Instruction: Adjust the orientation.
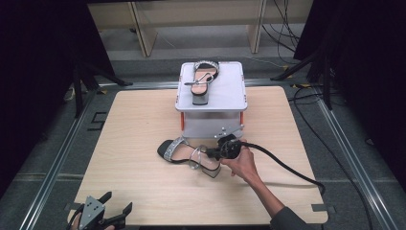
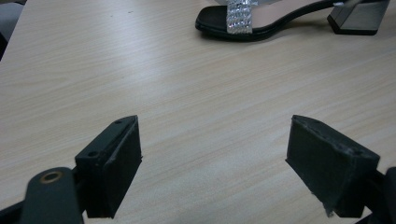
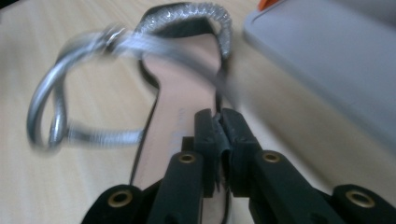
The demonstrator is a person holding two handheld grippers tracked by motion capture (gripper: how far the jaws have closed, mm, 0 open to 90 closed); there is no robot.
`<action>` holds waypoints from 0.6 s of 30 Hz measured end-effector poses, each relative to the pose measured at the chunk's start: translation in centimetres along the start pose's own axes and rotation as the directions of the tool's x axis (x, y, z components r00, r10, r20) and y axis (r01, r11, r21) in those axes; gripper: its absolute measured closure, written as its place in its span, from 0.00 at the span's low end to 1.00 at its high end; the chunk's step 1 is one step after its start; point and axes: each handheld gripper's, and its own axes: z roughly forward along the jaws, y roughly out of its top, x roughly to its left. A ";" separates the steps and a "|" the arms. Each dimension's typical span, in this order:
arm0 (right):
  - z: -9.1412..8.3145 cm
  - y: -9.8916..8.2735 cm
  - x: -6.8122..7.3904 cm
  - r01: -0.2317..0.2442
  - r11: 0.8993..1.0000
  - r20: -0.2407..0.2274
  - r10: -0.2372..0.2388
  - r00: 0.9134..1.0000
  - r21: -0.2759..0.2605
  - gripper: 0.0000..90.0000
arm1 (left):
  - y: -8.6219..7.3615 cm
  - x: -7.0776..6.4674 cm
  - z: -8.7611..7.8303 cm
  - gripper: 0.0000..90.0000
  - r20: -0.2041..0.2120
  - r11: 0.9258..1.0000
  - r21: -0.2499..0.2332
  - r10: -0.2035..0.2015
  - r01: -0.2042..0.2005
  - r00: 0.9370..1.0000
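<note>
A black block-heeled sandal (image 1: 178, 152) with glittery silver straps lies on its side on the wooden table (image 1: 139, 120), just in front of a white box. My right gripper (image 1: 212, 153) is at its heel end, shut on a thin silver strap; in the right gripper view the jaws (image 3: 220, 119) meet on that strap above the sandal's insole (image 3: 182, 93). My left gripper (image 1: 115, 212) rests at the table's near left edge, open with nothing between its pads (image 2: 114, 158). Farther off in that view lies the sandal (image 2: 280, 21).
A white box (image 1: 230, 93) stands at the table's far middle with a matching second sandal (image 1: 203, 79) on top; its grey edge (image 3: 327, 56) is close on the right of my right gripper. The gripper's black cable (image 1: 287, 167) trails off to the right.
</note>
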 end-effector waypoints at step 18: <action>-2.1 -2.2 2.4 0.000 0.999 -0.018 0.001 1.000 0.048 0.63 | 0.1 0.0 -0.1 0.19 -0.006 1.000 -0.001 -0.001 0.001 1.000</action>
